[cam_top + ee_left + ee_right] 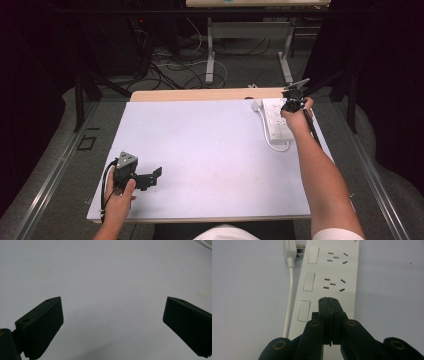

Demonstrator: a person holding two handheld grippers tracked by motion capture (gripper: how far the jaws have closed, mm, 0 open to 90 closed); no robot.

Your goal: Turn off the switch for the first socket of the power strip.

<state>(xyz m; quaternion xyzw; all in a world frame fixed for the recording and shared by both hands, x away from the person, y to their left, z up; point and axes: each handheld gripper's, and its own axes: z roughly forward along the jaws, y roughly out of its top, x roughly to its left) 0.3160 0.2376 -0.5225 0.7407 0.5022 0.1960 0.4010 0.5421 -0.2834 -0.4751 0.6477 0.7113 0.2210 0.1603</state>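
Two grippers: the right gripper (329, 300), jaws pressed together empty, sits directly over the power strip (332, 272); left gripper (112, 315) idles, jaws wide. Rigid, light and smooth, the strip probably slides; grasp across its narrow sides.

One camera sits above my side of the table (200, 150), looking forward and down across the white top to the floor beyond. Another rides my left gripper (112, 322), close over bare tabletop, looking along its jaws. The third rides my right gripper (331, 322), very near the power strip (332, 272). That strip (275, 117) also lies at the far right in the high view.
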